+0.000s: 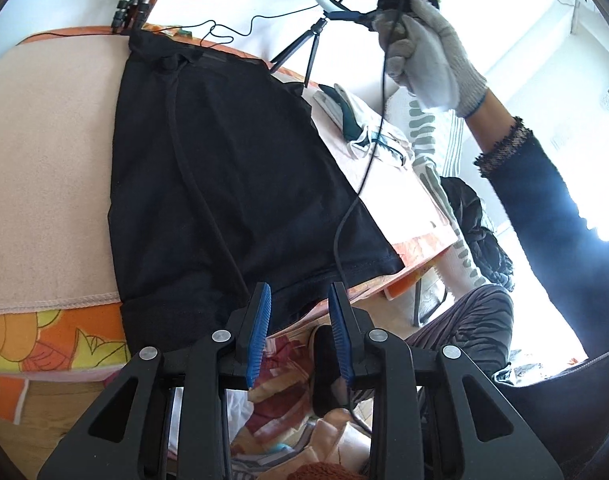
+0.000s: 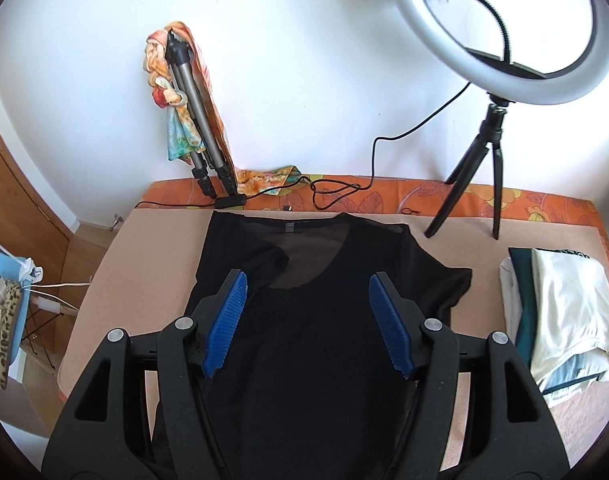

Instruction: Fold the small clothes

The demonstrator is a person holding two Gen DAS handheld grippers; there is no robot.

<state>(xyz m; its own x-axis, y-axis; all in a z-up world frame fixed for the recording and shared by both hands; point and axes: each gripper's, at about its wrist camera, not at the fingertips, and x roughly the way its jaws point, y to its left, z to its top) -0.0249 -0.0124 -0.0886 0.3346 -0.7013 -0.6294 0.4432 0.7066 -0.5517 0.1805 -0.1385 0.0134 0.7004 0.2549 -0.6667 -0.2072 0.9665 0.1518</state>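
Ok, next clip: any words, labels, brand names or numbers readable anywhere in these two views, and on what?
None can be read.
Black top: small grey tag at the neckline, too small to read.
Folded stack of clothes: dark marks along the top edge, too blurred to read.

each gripper has black angular finger arms with round silver screws and blue ribbed pads. a black cable hangs from the right gripper. the hand wears a white knit glove; the sleeve is dark with a speckled cuff.
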